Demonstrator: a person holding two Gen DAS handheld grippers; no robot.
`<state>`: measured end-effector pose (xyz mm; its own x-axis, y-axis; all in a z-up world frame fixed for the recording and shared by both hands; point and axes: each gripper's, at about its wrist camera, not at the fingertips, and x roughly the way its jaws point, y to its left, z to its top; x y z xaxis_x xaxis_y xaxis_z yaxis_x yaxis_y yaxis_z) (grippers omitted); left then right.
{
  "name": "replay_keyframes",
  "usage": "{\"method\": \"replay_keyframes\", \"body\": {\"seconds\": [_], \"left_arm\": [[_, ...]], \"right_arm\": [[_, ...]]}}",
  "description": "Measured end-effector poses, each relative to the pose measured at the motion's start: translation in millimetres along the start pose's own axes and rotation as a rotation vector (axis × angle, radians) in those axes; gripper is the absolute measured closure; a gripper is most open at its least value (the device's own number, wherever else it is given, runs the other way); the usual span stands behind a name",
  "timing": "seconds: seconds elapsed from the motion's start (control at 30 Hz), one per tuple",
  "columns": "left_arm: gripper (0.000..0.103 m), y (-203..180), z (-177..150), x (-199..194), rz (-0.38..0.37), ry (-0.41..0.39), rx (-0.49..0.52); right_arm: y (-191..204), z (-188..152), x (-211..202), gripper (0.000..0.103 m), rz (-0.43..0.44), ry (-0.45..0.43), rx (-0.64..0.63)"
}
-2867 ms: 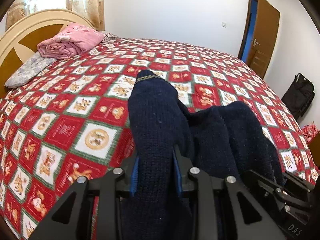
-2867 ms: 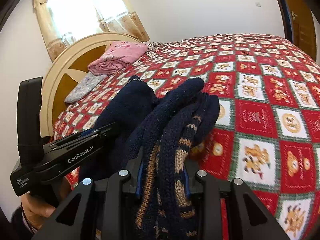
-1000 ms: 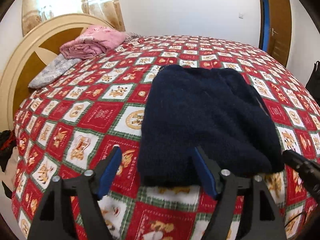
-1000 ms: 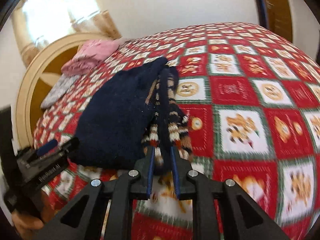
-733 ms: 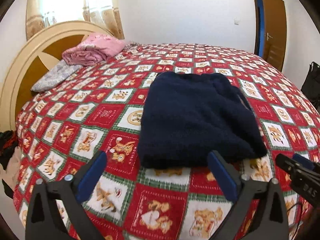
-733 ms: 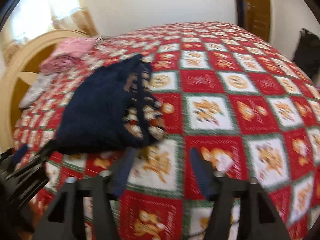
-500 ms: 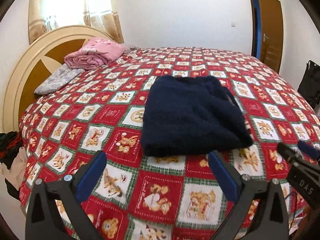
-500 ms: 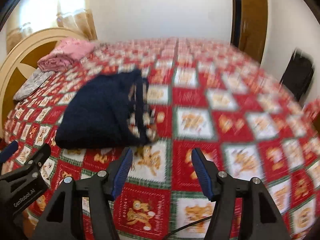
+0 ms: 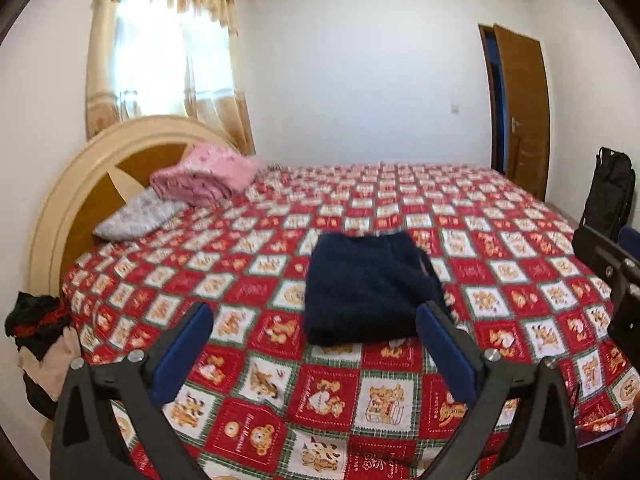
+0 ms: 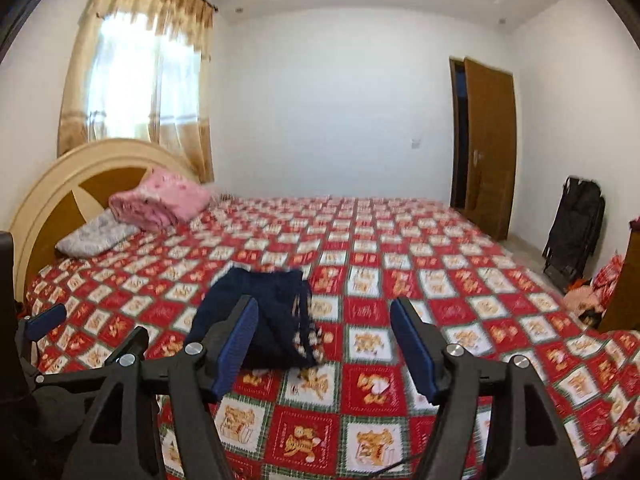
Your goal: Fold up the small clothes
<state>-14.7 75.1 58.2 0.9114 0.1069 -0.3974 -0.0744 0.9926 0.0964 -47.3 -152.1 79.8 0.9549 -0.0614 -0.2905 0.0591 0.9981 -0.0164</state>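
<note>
— What's changed since a few seconds back?

— Both grippers have let go of the dark navy knitted sweater (image 9: 368, 290) and pulled back from the bed. Then they pinched it in the air; now it lies folded in a rough rectangle on the red-and-white teddy-bear patterned bedspread (image 9: 520, 272), near the front edge of the bed.

— And the grippers themselves?

— The left gripper (image 9: 314, 350) hangs over the front edge with its blue-padded fingers (image 9: 184, 356) spread wide, holding nothing, well clear of the sweater. The right gripper (image 10: 324, 344) is spread wide too and empty; the sweater (image 10: 264, 312) shows behind its left finger, with the striped edge turned to the right.

— Anything else on the bed?

— A folded pink blanket (image 9: 204, 180) sits on a grey patterned pillow (image 9: 136, 218) against the rounded cream-and-brown headboard (image 9: 76, 176). A brown wooden door (image 10: 488, 144) stands ajar in the far wall.
</note>
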Motion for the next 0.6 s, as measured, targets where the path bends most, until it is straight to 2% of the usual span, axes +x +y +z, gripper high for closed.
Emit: {"method": "replay_keyframes", "body": {"seconds": [0.1,0.13,0.23,0.3,0.43,0.6], "left_arm": [[0.0,1,6,-13,0.005,-0.041,-0.008],[0.0,2,8,-16,0.006,-0.047,-0.009],[0.0,1,8,-19,-0.009,-0.051,-0.017],[0.0,1,7,-19,-0.011,-0.049,-0.024],[0.0,3,2,-17,-0.013,-0.035,-0.042],[0.0,-2,-1,-17,0.001,-0.038,-0.021]], "right_arm": [[1,9,-23,0.031,-0.028,-0.088,-0.009],[3,11,-30,0.027,-0.044,-0.124,-0.019],[7,11,-40,0.023,-0.068,-0.179,-0.039],[7,10,-39,0.023,-0.064,-0.17,-0.043],[6,1,-24,0.023,-0.05,-0.088,-0.027],[0,-8,-13,0.023,-0.039,-0.039,-0.003]]}}
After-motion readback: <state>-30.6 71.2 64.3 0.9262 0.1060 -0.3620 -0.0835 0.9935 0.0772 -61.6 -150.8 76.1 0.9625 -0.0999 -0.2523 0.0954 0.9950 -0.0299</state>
